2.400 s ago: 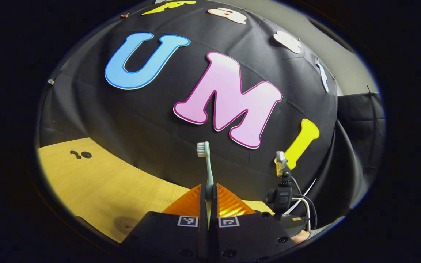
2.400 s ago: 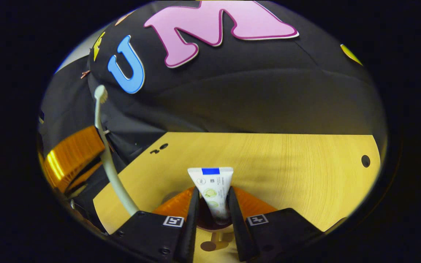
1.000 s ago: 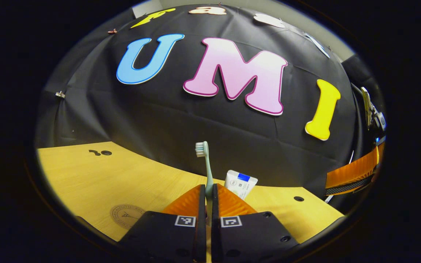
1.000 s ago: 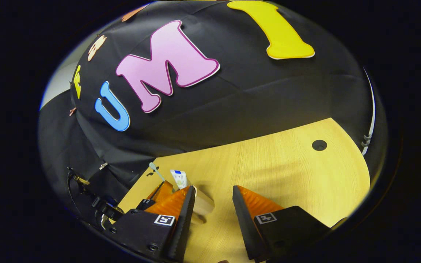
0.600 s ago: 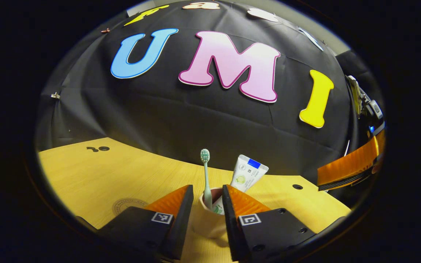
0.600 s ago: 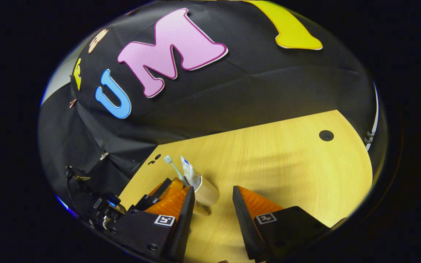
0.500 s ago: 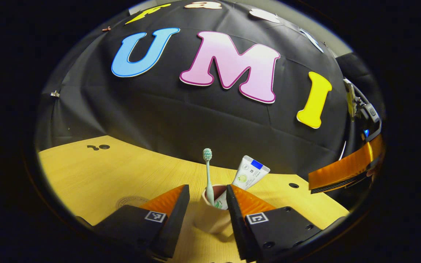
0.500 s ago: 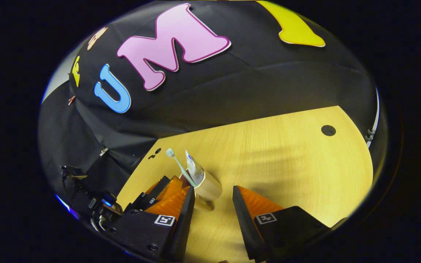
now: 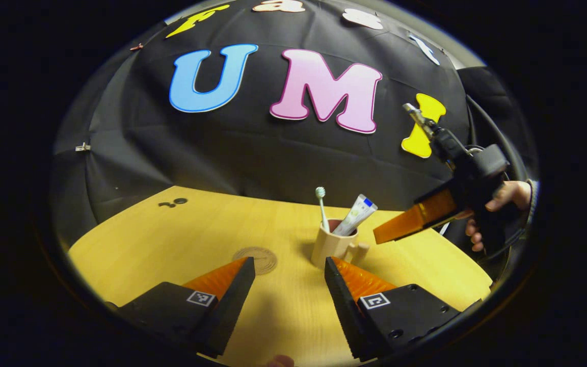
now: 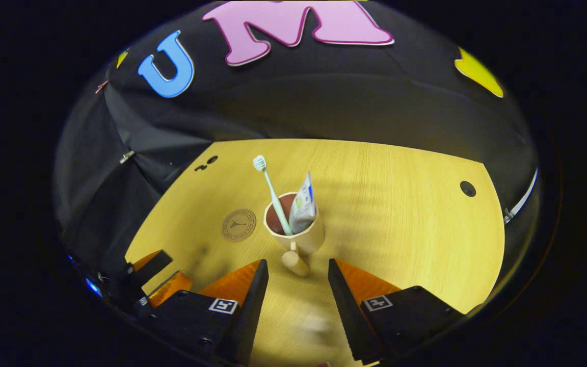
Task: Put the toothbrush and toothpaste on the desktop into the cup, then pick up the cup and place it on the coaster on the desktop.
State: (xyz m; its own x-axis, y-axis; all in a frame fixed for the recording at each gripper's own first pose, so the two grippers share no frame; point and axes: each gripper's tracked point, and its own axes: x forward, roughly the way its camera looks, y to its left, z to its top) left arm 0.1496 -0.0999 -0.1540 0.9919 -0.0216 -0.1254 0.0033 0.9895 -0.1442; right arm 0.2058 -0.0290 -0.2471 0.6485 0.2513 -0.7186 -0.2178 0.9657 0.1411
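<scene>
1. Wood-toned cup (image 10: 297, 228) stands upright near the middle of the desktop (image 10: 400, 214), holding the toothbrush (image 10: 272, 192) and toothpaste (image 10: 303, 204), which lean on its rim because both are taller than it.
2. Its stubby handle (image 10: 295, 262) points toward the right gripper (image 10: 297, 285), whose jaws are spread and empty, lined up with it, probably for the lift.
3. Left gripper (image 9: 289, 285) hangs back, jaws also released, holding nothing.
4. Round coaster (image 10: 238, 224) lies flat just beside the cup, toward the desktop's left edge, bare, so 1 short carry remains.
</scene>
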